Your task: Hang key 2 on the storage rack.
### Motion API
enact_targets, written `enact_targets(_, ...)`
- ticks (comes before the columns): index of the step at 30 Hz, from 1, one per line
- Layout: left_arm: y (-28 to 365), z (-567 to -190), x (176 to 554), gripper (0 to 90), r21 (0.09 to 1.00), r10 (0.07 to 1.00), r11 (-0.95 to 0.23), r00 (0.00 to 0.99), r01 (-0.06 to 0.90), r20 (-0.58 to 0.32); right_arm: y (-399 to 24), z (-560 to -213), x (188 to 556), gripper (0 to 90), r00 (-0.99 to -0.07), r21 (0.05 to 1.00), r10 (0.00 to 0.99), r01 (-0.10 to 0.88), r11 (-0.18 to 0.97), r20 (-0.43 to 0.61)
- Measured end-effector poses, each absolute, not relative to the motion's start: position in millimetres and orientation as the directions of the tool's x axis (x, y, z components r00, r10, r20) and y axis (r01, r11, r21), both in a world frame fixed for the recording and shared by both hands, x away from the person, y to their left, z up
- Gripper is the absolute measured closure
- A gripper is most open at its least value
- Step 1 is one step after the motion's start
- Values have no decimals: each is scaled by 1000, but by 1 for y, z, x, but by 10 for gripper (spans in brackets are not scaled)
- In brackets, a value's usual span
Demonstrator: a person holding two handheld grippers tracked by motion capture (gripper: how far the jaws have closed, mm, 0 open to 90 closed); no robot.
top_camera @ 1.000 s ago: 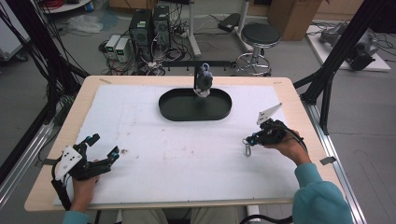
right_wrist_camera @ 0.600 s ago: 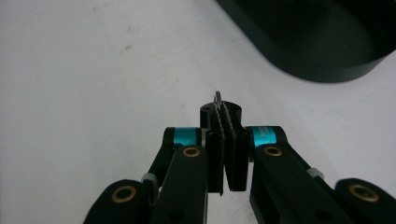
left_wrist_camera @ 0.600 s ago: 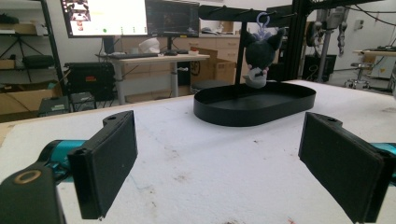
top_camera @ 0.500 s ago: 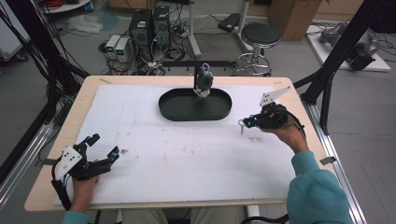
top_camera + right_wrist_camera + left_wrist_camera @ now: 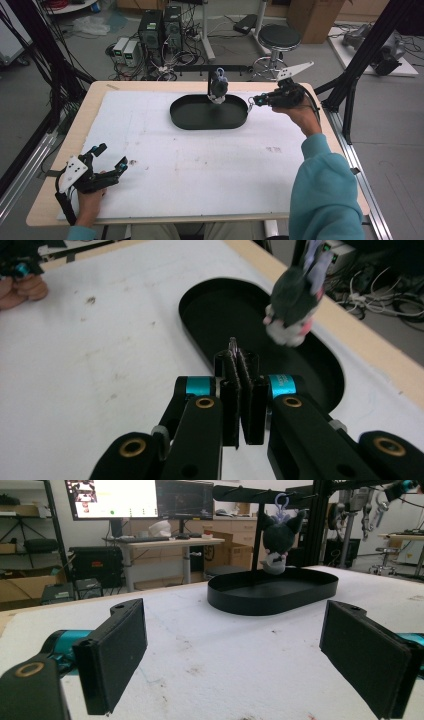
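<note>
My right gripper [image 5: 256, 100], jaws clamped on a thin metal ring [image 5: 233, 346], hangs just beside the black tray [image 5: 186, 119]. The plush keychain [image 5: 218, 88] dangles above the tray; I should approach slowly and level. My left gripper [image 5: 107, 162] rests, jaws apart.

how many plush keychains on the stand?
1. A dark grey plush keychain toy hangs from the black stand's crossbar, above the black oval tray. Nothing else hangs there; none look hidden.
</note>
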State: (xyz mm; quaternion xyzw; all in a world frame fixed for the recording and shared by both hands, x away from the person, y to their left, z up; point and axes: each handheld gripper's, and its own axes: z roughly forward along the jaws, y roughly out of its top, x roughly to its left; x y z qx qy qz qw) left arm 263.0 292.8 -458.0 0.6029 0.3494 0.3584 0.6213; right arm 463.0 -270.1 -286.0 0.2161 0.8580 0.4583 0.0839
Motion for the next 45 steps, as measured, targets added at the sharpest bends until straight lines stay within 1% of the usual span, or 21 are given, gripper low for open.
enact_targets(5, 293, -458, 263, 121, 1000, 866, 17, 500, -23, -3, -267, -273, 477, 888, -888, 837, 456, 291, 464, 56)
enact_targets(14, 293, -458, 263, 121, 1000, 867, 18, 499, -22, -5, -266, -260, 495, 888, -871, 852, 487, 303, 427, 66)
enact_targets(27, 293, -458, 263, 121, 1000, 867, 22, 498, -22, -8, -245, -241, 520, 888, -884, 833, 467, 284, 474, 36)
enact_targets(34, 293, -458, 263, 121, 1000, 867, 22, 499, -22, -8, -234, -239, 531, 888, -880, 819, 474, 289, 496, 23)
enact_targets(38, 293, -458, 263, 121, 1000, 866, 23, 499, -21, -9, -233, -243, 535, 888, -875, 804, 483, 309, 507, 31)
enact_targets(45, 293, -458, 263, 121, 1000, 866, 22, 499, -20, -10, -231, -249, 539, 888, -872, 791, 489, 316, 524, 23)
